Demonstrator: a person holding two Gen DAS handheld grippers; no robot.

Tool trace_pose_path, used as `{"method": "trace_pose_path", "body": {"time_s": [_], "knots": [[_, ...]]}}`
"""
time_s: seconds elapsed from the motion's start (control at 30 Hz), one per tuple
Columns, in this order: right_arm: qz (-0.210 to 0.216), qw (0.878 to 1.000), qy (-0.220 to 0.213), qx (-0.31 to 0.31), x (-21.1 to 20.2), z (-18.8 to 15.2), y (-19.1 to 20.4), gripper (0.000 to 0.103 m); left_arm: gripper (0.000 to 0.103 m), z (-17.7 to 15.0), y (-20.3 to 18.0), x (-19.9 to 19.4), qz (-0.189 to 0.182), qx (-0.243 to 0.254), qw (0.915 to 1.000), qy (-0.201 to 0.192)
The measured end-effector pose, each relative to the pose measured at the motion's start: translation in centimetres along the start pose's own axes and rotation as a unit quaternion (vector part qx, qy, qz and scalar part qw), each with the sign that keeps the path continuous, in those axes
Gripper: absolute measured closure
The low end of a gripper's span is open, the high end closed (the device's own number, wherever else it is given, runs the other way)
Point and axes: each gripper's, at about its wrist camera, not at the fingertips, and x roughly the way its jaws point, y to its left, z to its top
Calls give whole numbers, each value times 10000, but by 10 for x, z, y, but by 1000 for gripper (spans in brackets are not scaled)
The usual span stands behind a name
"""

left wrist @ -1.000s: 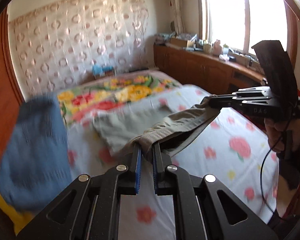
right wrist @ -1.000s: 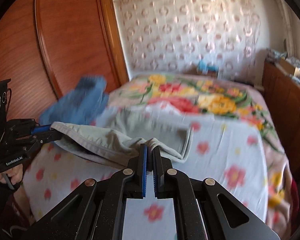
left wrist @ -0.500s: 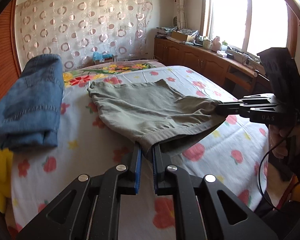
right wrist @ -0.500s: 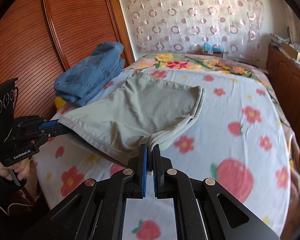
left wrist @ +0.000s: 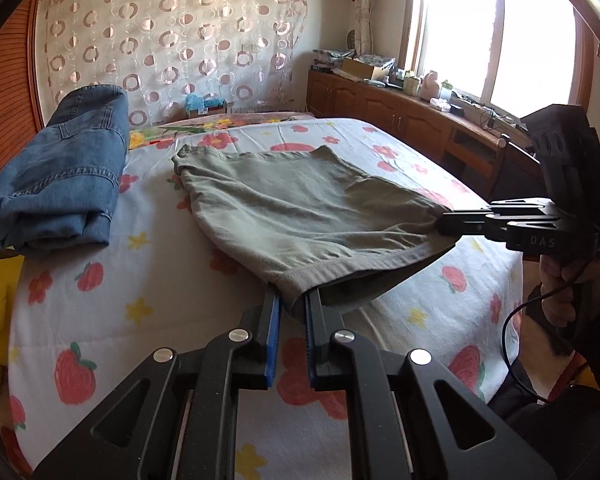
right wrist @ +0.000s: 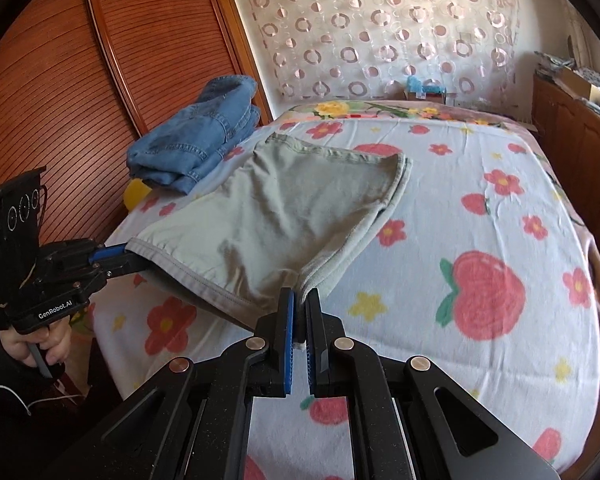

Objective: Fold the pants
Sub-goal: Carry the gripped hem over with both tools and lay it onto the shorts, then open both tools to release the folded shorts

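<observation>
We hold the shorts [left wrist: 300, 216] spread on the bed [left wrist: 148, 280], left tongs [left wrist: 292, 304] and right tongs [right wrist: 300, 300] pinching the 6 o'clock hem, folding not yet begun.

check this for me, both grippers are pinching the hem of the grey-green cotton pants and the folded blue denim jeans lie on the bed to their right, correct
Not quite: the folded blue denim jeans lie left of the grey-green cotton pants, as the left wrist view shows. Both the left gripper and right gripper do pinch the hem.

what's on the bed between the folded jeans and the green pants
Nothing: only bare flowered bedsheet separates the jeans from the green pants, clearest in the left wrist view.
</observation>
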Motion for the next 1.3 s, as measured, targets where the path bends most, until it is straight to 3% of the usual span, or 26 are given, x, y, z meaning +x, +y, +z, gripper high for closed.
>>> {"method": "trace_pose_path", "body": {"time_s": [0.2, 0.3, 0.33, 0.6, 0.7, 1.03, 1.3], "knots": [[-83, 9999, 59, 45, 20, -5, -1, 98, 86, -7, 1, 3, 86, 62, 9999, 77], [-197, 9998, 53, -61, 23, -3, 2, 98, 59, -10, 3, -2, 260, 46, 9996, -88], [-232, 9997, 52, -107, 24, -4, 5, 98, 55, -10, 4, -3, 266, 21, 9996, -134], [-299, 9994, 80, -129, 27, -15, 4, 98, 53, -3, 16, 7, 371, -228, 9989, -159], [-534, 9984, 150, -139, 28, -19, 5, 89, 53, -3, 20, 13, 453, -400, 9980, -192], [-616, 9980, 156, -56, 22, -21, 4, 75, 53, -17, 15, 27, 338, -438, 9985, 35], [-595, 9979, 237, -98, 28, -21, 9, 72, 57, -28, 12, 29, 249, -455, 9986, 99]]}}
